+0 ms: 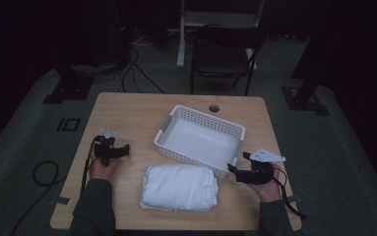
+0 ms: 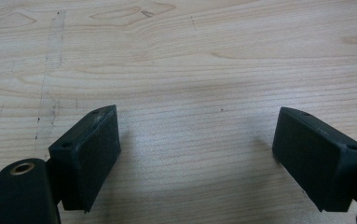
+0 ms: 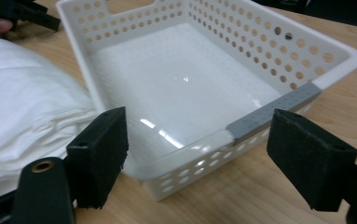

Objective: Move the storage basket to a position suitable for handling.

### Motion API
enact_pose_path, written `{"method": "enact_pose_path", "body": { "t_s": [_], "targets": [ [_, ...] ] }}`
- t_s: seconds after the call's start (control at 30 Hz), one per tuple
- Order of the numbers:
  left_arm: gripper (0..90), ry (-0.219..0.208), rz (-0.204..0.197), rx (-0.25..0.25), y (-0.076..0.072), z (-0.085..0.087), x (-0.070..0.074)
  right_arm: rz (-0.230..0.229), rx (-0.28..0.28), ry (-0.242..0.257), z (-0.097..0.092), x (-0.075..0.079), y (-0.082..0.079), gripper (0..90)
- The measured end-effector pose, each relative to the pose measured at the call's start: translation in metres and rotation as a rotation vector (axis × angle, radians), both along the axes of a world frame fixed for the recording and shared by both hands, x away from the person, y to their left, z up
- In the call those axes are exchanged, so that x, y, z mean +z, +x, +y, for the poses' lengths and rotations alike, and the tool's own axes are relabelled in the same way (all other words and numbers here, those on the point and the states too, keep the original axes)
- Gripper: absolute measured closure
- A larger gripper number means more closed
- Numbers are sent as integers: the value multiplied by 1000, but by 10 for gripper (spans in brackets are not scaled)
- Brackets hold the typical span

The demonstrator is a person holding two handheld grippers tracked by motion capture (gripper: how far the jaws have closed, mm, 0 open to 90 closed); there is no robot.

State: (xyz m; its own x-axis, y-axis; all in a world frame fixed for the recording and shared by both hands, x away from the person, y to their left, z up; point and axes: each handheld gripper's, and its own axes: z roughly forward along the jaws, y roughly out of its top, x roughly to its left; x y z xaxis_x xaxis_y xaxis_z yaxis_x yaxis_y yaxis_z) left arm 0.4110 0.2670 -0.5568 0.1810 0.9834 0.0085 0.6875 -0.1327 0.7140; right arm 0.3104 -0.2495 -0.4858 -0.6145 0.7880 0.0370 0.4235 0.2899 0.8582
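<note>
Folded white cloth (image 1: 179, 188) lies flat on desk (image 1: 127, 110), near front edge, between both hands; its far edge sits just beside the front wall of the white basket (image 1: 165, 129). Basket stands empty behind it, w/ grey tape on two rim corners. Left claw (image 1: 126, 148) is held low over bare desk, well left of cloth, jaws wide apart, nothing between them. Right claw (image 1: 238, 162) is at the basket's right front corner, pointing left across it; jaws spread wide, holding nothing. In right gripper view the basket corner shows in the gap between the pads (image 3: 102, 154), no contact, cloth off to the left.
</note>
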Motion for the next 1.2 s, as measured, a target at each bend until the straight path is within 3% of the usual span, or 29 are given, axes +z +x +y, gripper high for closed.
{"method": "enact_pose_path", "body": {
  "t_s": [0.37, 0.57, 0.7, 0.87, 0.93, 1.0, 1.1, 1.2],
  "targets": [
    [147, 1, 0, -1, 0, 0, 0, 22, 5, -29, 8, -6, -6, 131],
    [147, 1, 0, -1, 0, 0, 0, 30, -6, -84, 13, -12, -3, 130],
    [148, 0, 0, -32, -6, 0, 0, 33, 0, -97, 14, -15, -1, 139],
    [158, 3, 9, -36, -8, -1, 1, 37, 5, -74, 11, -16, 1, 208],
    [229, 3, 20, -50, -11, -2, 4, 42, 7, -76, 10, -17, 3, 227],
    [418, -7, 29, -69, -13, -3, 7, 46, 12, -80, 10, -18, 6, 240],
    [432, -60, 30, -102, -14, -2, 11, 43, 10, -80, 9, -18, 10, 274],
    [425, -93, 1, -122, -15, -5, 20, 37, 9, -73, 8, -17, 12, 313]
  ]
}}
